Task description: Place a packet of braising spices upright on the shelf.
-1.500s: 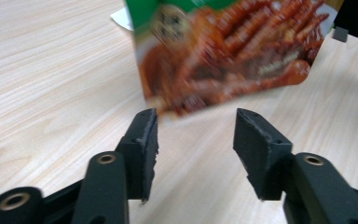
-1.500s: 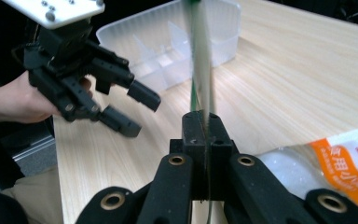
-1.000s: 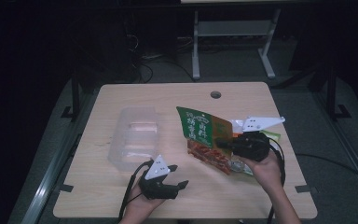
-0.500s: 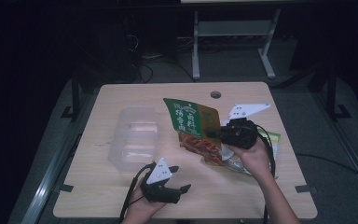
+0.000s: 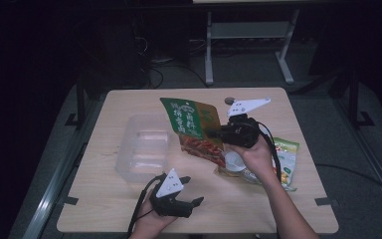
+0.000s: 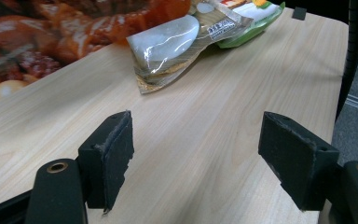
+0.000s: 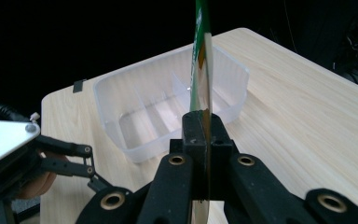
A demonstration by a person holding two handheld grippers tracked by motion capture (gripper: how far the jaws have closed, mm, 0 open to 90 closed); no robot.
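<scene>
right tongs point(image 5: 214, 133): clamped on the edge of the green snack bag point(image 5: 191, 119), held up above mid-worktop point(image 5: 114, 209)
left tongs point(image 5: 195, 201): wide open, empty, low at near edge
nearby: clear divided tray point(image 5: 142, 149) left of bag; second packet point(image 5: 286, 159) flat under right hand
hidden: bag print edge-on in right gripper view
room: bare worktop right of left tongs

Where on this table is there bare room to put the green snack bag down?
Bare wood runs along the table's far edge, behind the clear plastic bin, and at the near right corner. It is crowded mid-right: the right gripper holds the green snack bag over other packets. The left gripper sits near front.
</scene>
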